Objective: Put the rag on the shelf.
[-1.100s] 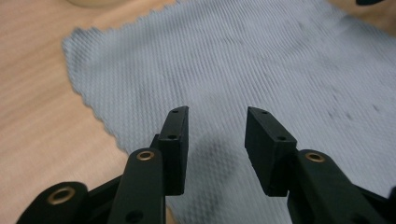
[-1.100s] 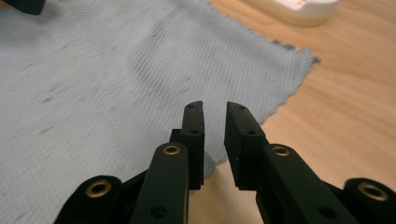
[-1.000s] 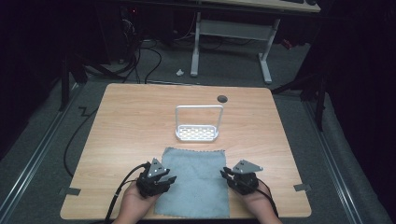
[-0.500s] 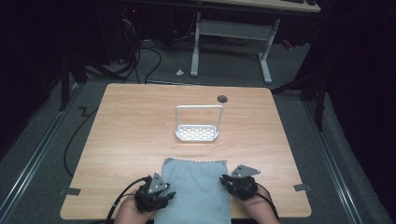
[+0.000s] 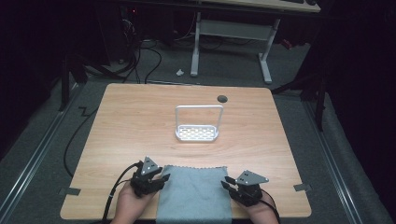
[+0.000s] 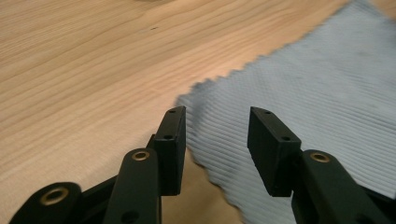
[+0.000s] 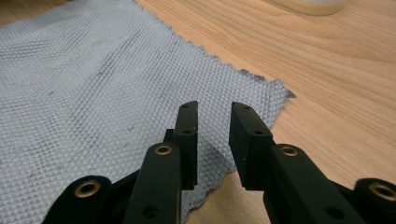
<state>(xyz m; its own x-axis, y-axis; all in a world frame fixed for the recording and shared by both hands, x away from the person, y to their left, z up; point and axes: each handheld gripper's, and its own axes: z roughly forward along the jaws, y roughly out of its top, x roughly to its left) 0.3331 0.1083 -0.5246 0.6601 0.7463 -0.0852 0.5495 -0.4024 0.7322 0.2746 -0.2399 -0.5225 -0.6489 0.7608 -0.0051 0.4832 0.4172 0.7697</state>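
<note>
A grey-blue textured cloth (image 5: 194, 195) lies flat at the middle of the table's near edge and runs over that edge. My left gripper (image 5: 162, 179) stands at the cloth's far-left corner (image 6: 189, 99); its jaws (image 6: 217, 135) are wide apart just above the cloth and nothing is pinched. My right gripper (image 5: 227, 182) is at the cloth's far-right corner (image 7: 275, 91). Its jaws (image 7: 212, 123) have just been opening; a narrow gap shows between them, with the cloth (image 7: 93, 93) flat beneath and not gripped.
A white wire rack (image 5: 197, 133) with a tall handle stands at the table's middle, beyond the cloth. A dark round hole (image 5: 222, 98) sits near the far edge. Bare wood (image 5: 130, 130) spreads left and right of the rack. Cables trail from both grippers.
The cloth has slid toward the near edge and now overhangs it. The left gripper dipped toward me, then came back to the cloth's far-left corner. The right jaws have parted.
</note>
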